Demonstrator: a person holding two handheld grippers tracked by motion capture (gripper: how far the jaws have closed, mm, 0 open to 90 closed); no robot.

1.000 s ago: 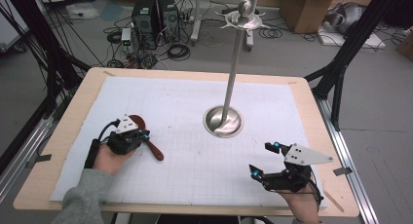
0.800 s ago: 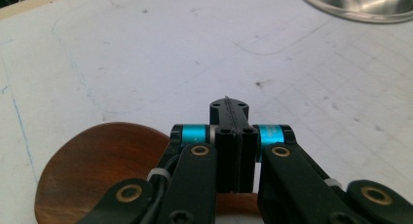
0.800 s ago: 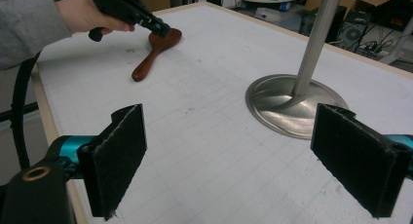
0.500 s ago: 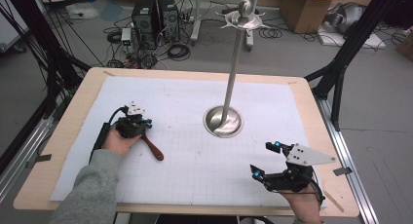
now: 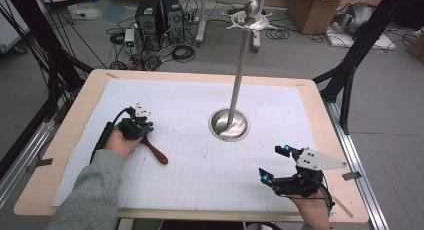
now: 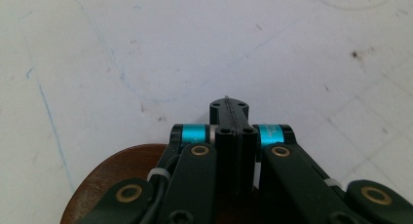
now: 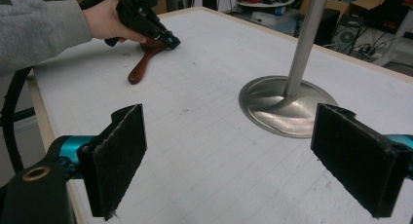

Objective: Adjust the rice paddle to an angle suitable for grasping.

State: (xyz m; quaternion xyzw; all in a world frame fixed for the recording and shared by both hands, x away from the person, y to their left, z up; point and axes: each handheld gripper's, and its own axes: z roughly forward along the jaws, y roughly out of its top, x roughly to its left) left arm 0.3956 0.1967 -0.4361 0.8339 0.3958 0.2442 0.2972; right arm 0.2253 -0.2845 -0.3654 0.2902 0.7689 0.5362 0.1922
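Worktop (image 5: 320,115), white gridded sheet. Wooden paddle (image 5: 156,153) lying flat, near left edge; rigid, light, smooth. Best hold: narrow handle. Left tongs (image 5: 145,127) closed over paddle's round head, apparently empty. Right tongs (image 5: 272,162) wide, empty.

Wooden spoon (image 5: 154,151) at table's (image 5: 65,140) left, stand base (image 5: 229,125) mid-table, right claw (image 5: 274,162) front right.

High view overlooks the table (image 5: 200,90); both gripper views skim its surface.
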